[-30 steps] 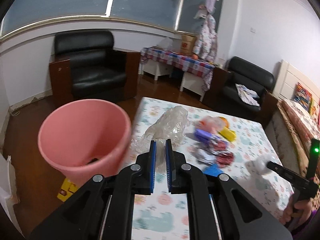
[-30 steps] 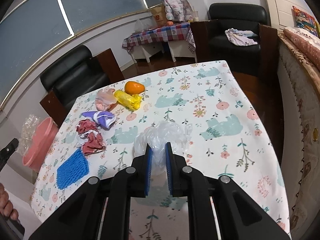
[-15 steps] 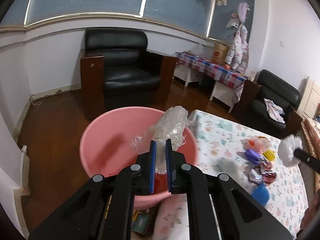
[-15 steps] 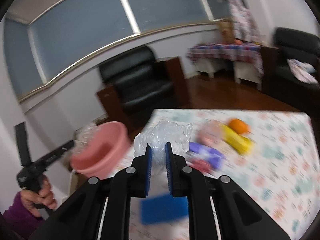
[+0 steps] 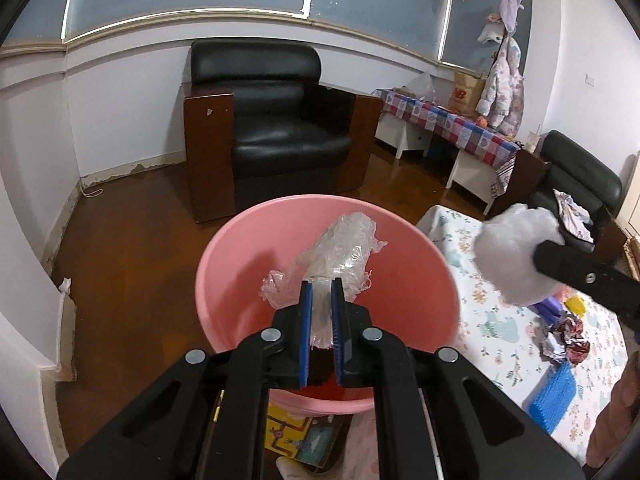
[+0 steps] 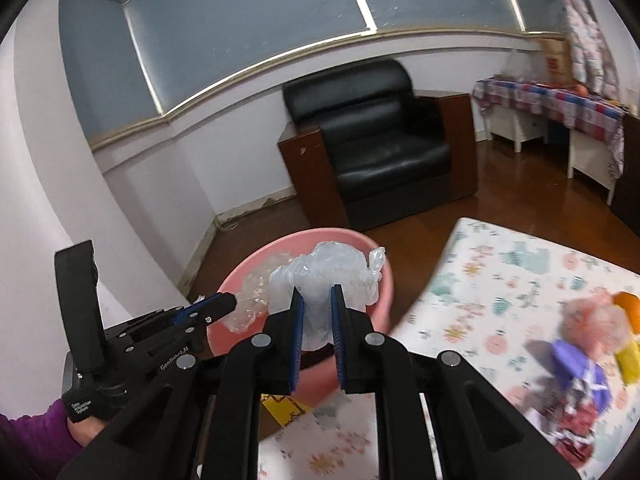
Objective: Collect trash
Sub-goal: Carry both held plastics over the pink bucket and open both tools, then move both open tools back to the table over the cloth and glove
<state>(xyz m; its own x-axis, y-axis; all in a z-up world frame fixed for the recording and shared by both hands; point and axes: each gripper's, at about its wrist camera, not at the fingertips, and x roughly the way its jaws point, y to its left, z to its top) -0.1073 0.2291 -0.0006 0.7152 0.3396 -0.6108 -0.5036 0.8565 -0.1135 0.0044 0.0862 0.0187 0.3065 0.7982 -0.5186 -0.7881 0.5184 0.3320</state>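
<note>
Both grippers at the round pink plastic bin (image 5: pixel 326 280), each carrying one piece of trash. The left gripper (image 5: pixel 321 312), which a second ago hung over the floral tablecloth (image 5: pixel 504 332) beside the bin, now points down into the bin's mouth; its blue-padded jaws are pinched on a crumpled wad of clear plastic film (image 5: pixel 340 252) that hangs above the bin's interior, not yet let go. The right gripper (image 6: pixel 316 320), a second ago well out over the table, has swung across to the bin's rim, jaws clamped on a bunched translucent white plastic bag (image 6: pixel 326 276); in the left wrist view this bag (image 5: pixel 516 256) is just beside the bin's right edge, over the cloth. Judged from this, the carry is nearly finished and release is the step in hand, left first. The orange fruit (image 6: pixel 626 304), purple wrapper (image 6: pixel 576 364), red crumpled wrappers (image 5: pixel 572 344) and blue ribbed pad (image 5: pixel 554 396) remain on the table.
</note>
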